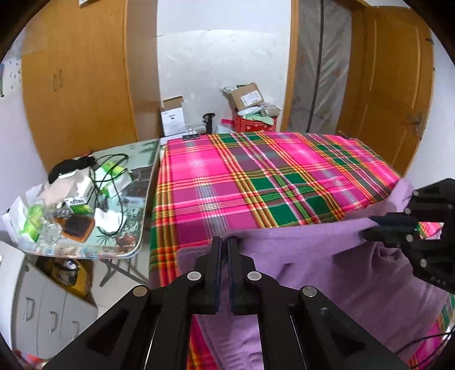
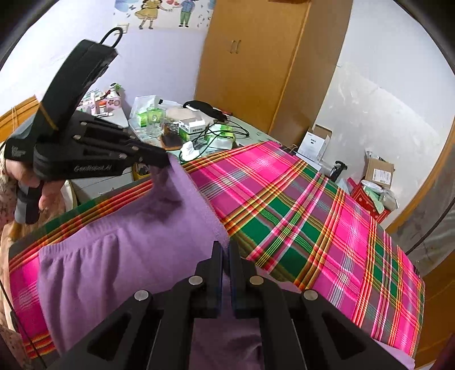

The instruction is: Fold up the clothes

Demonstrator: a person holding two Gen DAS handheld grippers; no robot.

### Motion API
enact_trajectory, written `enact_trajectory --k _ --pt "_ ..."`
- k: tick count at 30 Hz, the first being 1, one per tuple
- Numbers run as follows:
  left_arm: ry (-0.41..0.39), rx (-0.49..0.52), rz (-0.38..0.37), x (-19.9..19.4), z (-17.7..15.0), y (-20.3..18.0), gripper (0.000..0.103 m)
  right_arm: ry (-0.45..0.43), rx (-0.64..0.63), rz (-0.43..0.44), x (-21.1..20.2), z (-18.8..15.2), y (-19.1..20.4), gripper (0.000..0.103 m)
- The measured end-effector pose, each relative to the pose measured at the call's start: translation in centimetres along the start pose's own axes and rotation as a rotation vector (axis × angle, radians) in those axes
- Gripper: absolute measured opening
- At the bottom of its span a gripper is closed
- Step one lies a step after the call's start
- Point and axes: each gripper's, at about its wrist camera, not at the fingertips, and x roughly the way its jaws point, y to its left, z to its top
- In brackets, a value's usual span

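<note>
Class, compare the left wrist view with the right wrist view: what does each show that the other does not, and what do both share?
Only the left wrist view: the open door and white drawers under the side table.

Only the right wrist view: the cartoon wall sticker and the person's hand holding the left gripper.

Both: the purple garment pinched along its edge by both shut grippers, the plaid cloth, the cluttered side table and the wardrobe.

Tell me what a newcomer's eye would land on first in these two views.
First the loud pink, green and yellow plaid cloth that covers the whole work surface. Next the lilac garment at its near edge, its top hem lifted off the cloth, with the left gripper and the right gripper each shut on that hem. Then the cluttered side table left of the plaid.
</note>
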Motion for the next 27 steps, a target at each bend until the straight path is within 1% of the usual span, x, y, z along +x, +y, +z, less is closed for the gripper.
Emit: enact_trajectory --k 8,10,12,15,18,21,22,23,24,25,27 --pt "-0.016 -0.05 -0.011 -2.7 -2.1 -0.2 0.003 -0.025 0.021 -0.005 -2.2 -1.5 1.7 0.004" --pt "-0.015 -0.072 -0.021 -3.2 -3.0 -0.3 0.003 -0.037 -0.004 -0.04 -2.7 -2.1 2.7 0.004" --pt "-0.014 -0.102 -0.033 -3.6 -4.0 -0.3 0.003 -0.051 -0.026 -0.065 -3.1 -2.9 3.7 0.004" --pt "-0.002 -0.16 -0.039 -4.0 -5.4 -0.2 0.003 -0.043 -0.02 -0.061 -2.9 -4.2 4.6 0.004" --pt "0.024 -0.238 -0.074 -4.5 -6.8 -0.2 0.004 -0.029 -0.004 -0.052 -2.5 -5.3 5.1 0.004" --pt "0.032 -0.29 -0.107 -5.0 -7.9 -0.3 0.017 -0.026 0.007 -0.045 -2.4 -5.9 5.4 0.004" --pt "0.044 -0.317 -0.131 -5.0 -8.2 -0.2 0.022 -0.027 0.011 -0.045 -2.4 -6.1 5.5 0.004" --pt "0.056 -0.354 -0.166 -4.9 -8.6 -0.1 0.024 -0.029 0.015 -0.044 -2.4 -6.2 5.6 0.004" --pt "0.066 -0.394 -0.201 -4.8 -9.0 0.1 0.03 -0.031 0.02 -0.043 -2.5 -6.3 5.6 0.004" --pt "0.074 -0.43 -0.23 -4.6 -9.4 0.3 0.039 -0.032 0.025 -0.042 -2.5 -6.4 5.6 0.004" --pt "0.086 -0.478 -0.262 -4.1 -10.0 0.5 0.042 -0.031 0.03 -0.04 -2.6 -6.7 5.7 0.004"
